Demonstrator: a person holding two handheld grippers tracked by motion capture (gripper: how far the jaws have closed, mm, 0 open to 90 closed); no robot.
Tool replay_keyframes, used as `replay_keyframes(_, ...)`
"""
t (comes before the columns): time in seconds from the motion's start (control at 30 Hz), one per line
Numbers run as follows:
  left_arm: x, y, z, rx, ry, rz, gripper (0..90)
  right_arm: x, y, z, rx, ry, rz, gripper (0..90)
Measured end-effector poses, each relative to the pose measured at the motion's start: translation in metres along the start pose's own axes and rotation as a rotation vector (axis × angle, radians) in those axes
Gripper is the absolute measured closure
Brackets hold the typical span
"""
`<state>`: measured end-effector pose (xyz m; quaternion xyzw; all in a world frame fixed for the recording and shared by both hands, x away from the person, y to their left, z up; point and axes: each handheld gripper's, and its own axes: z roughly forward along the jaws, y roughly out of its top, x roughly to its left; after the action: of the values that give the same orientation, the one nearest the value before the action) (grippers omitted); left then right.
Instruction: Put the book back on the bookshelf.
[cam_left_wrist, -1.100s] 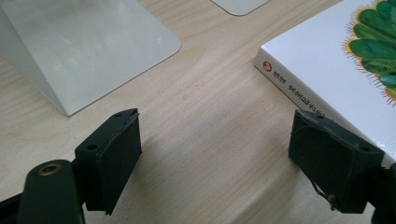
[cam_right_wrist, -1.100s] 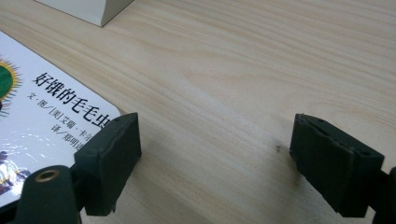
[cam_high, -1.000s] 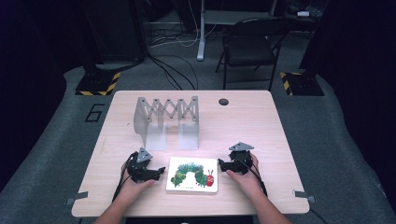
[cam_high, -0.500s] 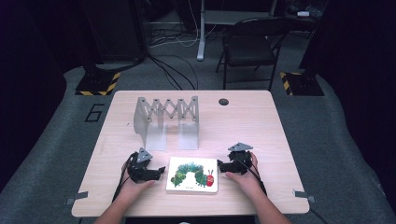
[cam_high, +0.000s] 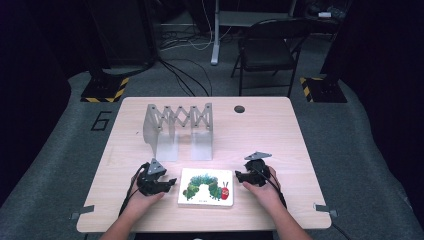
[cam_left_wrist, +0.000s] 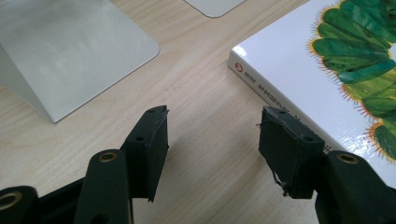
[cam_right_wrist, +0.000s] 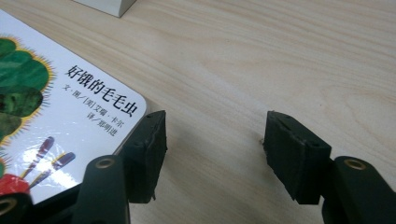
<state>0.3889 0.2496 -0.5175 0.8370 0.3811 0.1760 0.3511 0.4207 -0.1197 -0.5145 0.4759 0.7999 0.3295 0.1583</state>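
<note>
A white picture book (cam_high: 206, 186) with a green caterpillar on its cover lies flat near the table's front edge. My left gripper (cam_high: 171, 182) rests just left of the book, open, with bare wood between its jaws. In the left gripper view the book's spine edge (cam_left_wrist: 280, 98) runs beside the right jaw. My right gripper (cam_high: 239, 176) sits at the book's right side, open and holding nothing. In the right gripper view the book's corner with printed text (cam_right_wrist: 100, 100) lies by the left jaw.
A grey metal expanding rack (cam_high: 178, 129) with two flat feet stands behind the book; one foot (cam_left_wrist: 70, 51) shows close ahead of the left gripper. A small dark hole (cam_high: 239, 108) marks the table's far side. A folding chair (cam_high: 267, 50) stands beyond the table.
</note>
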Motion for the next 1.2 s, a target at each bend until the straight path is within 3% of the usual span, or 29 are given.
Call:
replay_keyframes(0.1,-0.001,0.002,-0.002,0.029,-0.013,-0.001,42.0,0.000,0.001,-0.002,0.001,0.010,-0.001,41.3)
replay_keyframes(0.23,-0.004,0.003,-0.005,0.009,-0.007,-0.012,42.0,0.000,0.002,-0.005,-0.006,0.027,-0.010,41.8)
replay_keyframes(0.27,-0.004,0.003,-0.009,0.023,-0.032,-0.012,42.0,0.002,0.003,-0.005,-0.002,0.031,-0.012,42.0)
replay_keyframes(0.53,-0.008,0.002,-0.016,0.020,-0.050,-0.029,41.8,0.006,0.007,-0.009,0.002,0.074,-0.034,44.1)
replay_keyframes(0.57,-0.009,0.001,-0.016,0.011,-0.044,-0.037,41.8,0.008,0.007,-0.009,0.000,0.087,-0.012,44.2)
replay_keyframes(0.6,-0.009,0.002,-0.018,0.028,-0.056,-0.022,41.6,0.008,0.008,-0.009,0.008,0.094,-0.007,44.2)
replay_keyframes(0.77,-0.014,0.001,-0.022,0.016,-0.080,-0.042,41.0,0.007,0.010,-0.009,0.005,0.117,-0.021,43.6)
replay_keyframes(0.93,-0.018,0.000,-0.023,0.009,-0.087,-0.036,38.6,0.008,0.013,-0.010,0.003,0.126,0.004,42.8)
replay_keyframes(1.2,-0.026,-0.002,-0.025,0.019,-0.099,-0.017,36.7,0.013,0.015,-0.008,0.010,0.144,-0.005,42.1)
